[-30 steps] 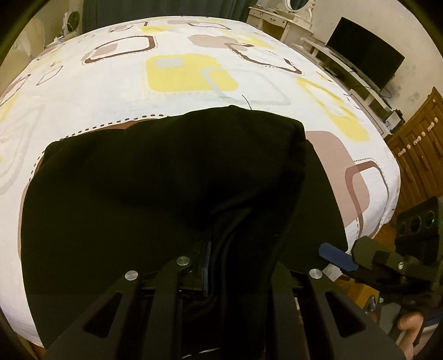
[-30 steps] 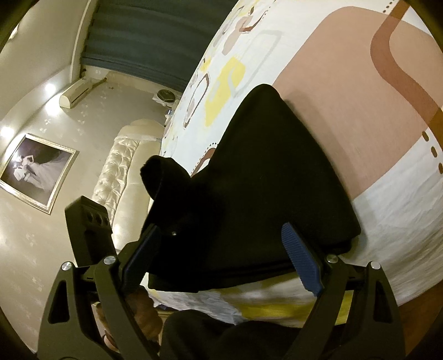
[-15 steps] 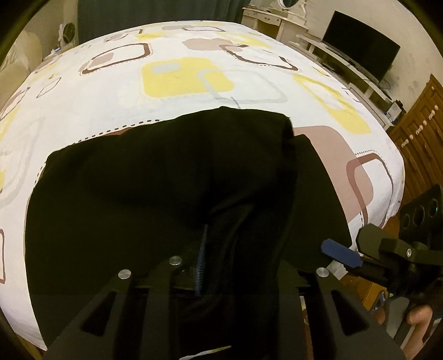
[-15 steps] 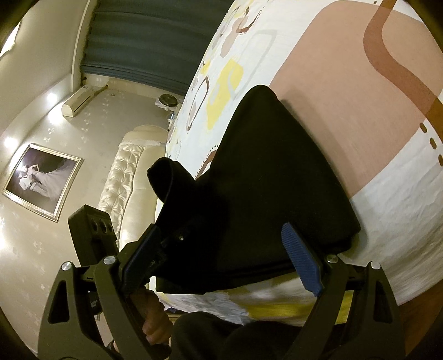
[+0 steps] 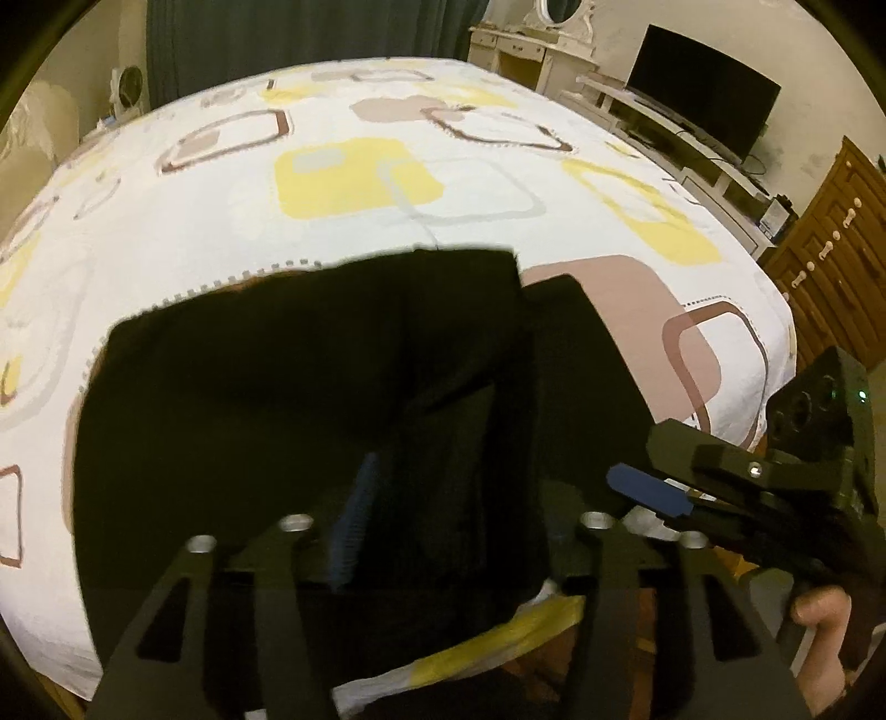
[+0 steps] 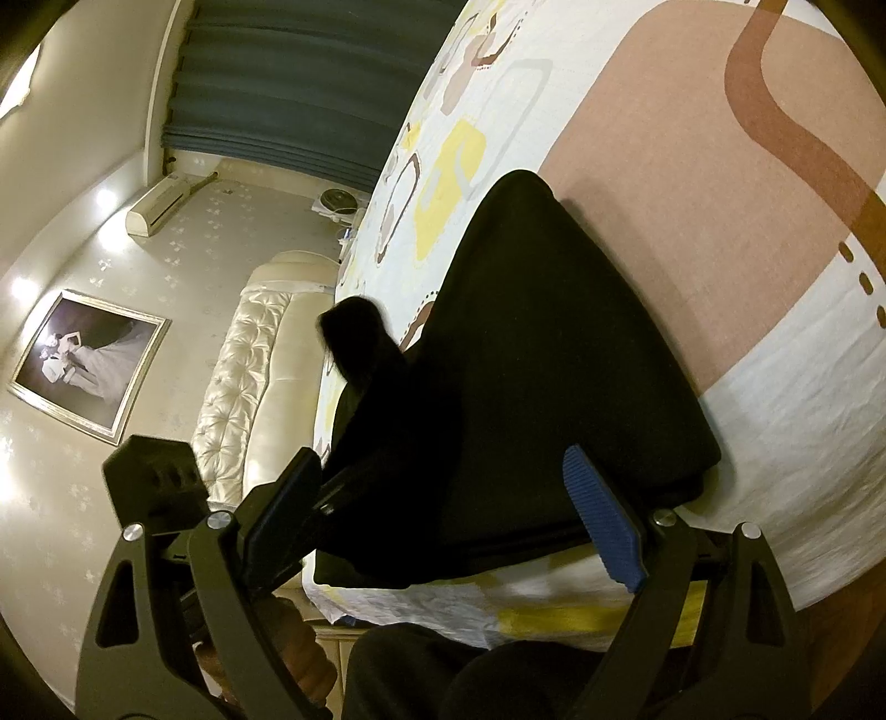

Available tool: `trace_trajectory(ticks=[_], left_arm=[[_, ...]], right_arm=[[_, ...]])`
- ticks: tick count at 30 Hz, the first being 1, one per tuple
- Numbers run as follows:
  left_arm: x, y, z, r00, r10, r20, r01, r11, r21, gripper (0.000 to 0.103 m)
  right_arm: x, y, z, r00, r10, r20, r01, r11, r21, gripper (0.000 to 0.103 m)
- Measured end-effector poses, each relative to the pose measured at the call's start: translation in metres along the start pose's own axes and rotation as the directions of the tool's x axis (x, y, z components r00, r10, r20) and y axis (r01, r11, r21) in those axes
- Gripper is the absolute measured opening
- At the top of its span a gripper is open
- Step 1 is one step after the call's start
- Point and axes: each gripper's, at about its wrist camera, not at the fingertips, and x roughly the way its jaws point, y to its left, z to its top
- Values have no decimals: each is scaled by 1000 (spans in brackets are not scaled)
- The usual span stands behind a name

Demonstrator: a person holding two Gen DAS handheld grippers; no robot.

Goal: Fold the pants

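The black pants (image 5: 288,387) lie folded on the patterned bedsheet (image 5: 343,183) near the bed's front edge. My left gripper (image 5: 443,515) is shut on a raised fold of the pants, and the cloth drapes between its fingers and hides the fingertips. In the right wrist view the pants (image 6: 554,360) spread ahead on the sheet (image 6: 720,166), with the lifted fold (image 6: 360,338) held up at the left. My right gripper (image 6: 437,515) is open, its blue pads apart at the pants' near edge. It also shows in the left wrist view (image 5: 653,487).
A TV (image 5: 703,83) on a low white unit and a white dresser (image 5: 526,50) stand beyond the bed at the right. A wooden cabinet (image 5: 830,249) is at the far right. A padded headboard (image 6: 249,376) and a framed picture (image 6: 83,360) are at the left.
My left gripper has lifted and pulled the held fold back toward me, so its far edge has drawn nearer. The right gripper has stayed open at the pants' edge.
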Motion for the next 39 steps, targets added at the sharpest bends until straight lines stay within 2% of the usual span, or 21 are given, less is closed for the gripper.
trace_trajectory(ticks=[7, 11, 16, 21, 24, 27, 29, 33, 36, 39], left_arm=[[-21, -10, 1, 997, 40, 65, -44, 998, 51, 63], [-36, -9, 0, 991, 75, 111, -82, 995, 60, 73], [-50, 5, -5, 981, 132, 143, -141, 989, 53, 76], [-59, 34, -14, 985, 131, 112, -131, 991, -15, 76], [-70, 62, -24, 989, 101, 106, -93, 993, -78, 76], [-81, 98, -37, 993, 42, 111, -24, 988, -151, 76], [-86, 124, -48, 993, 26, 115, -3, 981, -194, 76], [-81, 173, -74, 995, 58, 79, -35, 963, -267, 76], [-79, 198, -91, 997, 47, 56, -26, 948, -318, 76], [-79, 216, -103, 998, 40, 45, -21, 931, -364, 76]], right_arm=[[0, 0, 0, 1000, 0, 0, 0, 1000, 0, 89], [0, 0, 0, 1000, 0, 0, 0, 1000, 0, 89], [0, 0, 0, 1000, -2, 1, 2, 1000, -4, 89], [0, -1, 0, 1000, 0, 0, 0, 1000, -2, 89], [0, -1, 0, 1000, -1, -2, 1, 1000, -4, 89], [0, 0, 1, 1000, -6, -3, 6, 1000, -5, 89], [0, 1, 2, 1000, -13, -4, 13, 1000, -6, 89], [-2, 10, 4, 998, -63, -18, 63, 998, -18, 88], [-10, 35, 9, 993, -121, 8, 121, 987, -102, 88], [-13, 58, 16, 993, -113, 37, 117, 980, -160, 88]])
